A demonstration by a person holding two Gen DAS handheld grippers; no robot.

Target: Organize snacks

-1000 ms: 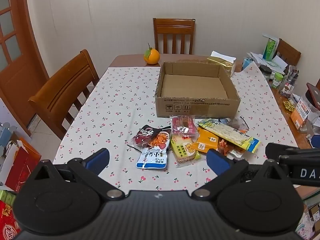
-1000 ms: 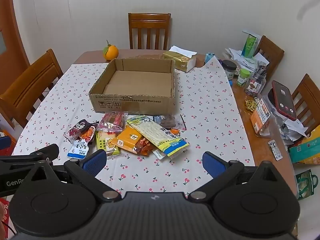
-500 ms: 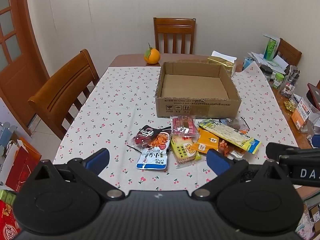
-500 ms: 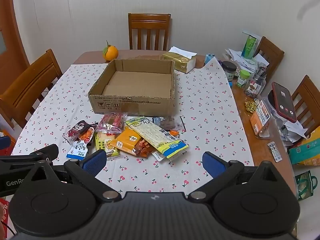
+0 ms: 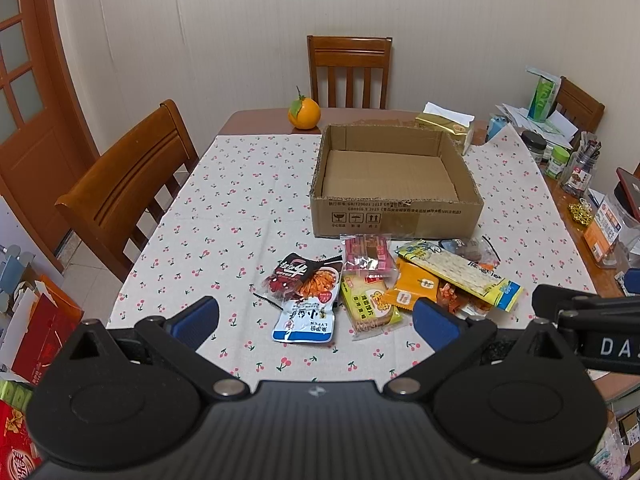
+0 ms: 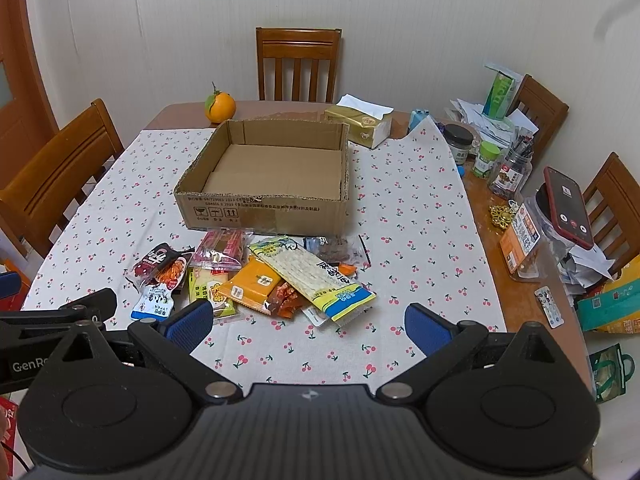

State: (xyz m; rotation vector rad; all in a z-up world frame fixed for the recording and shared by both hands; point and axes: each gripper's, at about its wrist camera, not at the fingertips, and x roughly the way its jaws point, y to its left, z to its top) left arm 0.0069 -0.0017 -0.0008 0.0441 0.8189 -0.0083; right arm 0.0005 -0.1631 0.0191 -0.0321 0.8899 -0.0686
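1. Left gripper point(image 5: 316, 316) spread wide, nothing held, hovering over near table edge. Right gripper point(image 6: 308, 324) likewise wide apart and empty, just beside it.
2. Snacks point(image 6: 256, 276) heaped on cloth point(image 5: 240, 208), right against near wall of box point(image 5: 396, 216). Box empty.
3. Judged step: first pick. Nothing moved yet.
4. Best start with outliers: white-blue pouch point(image 5: 305, 320) nearest left gripper, lying mostly clear of heap; long yellow pack point(image 6: 316, 276) on top for right.
5. Come down steep, pinch at a sealed edge, not flat middle. Slippery film likely.
6. Lift top layers first to avoid dragging orange packet point(image 6: 252, 284) beneath.
7. Clear near wall of box before release.
8. Keep the two tools apart; crowded here.
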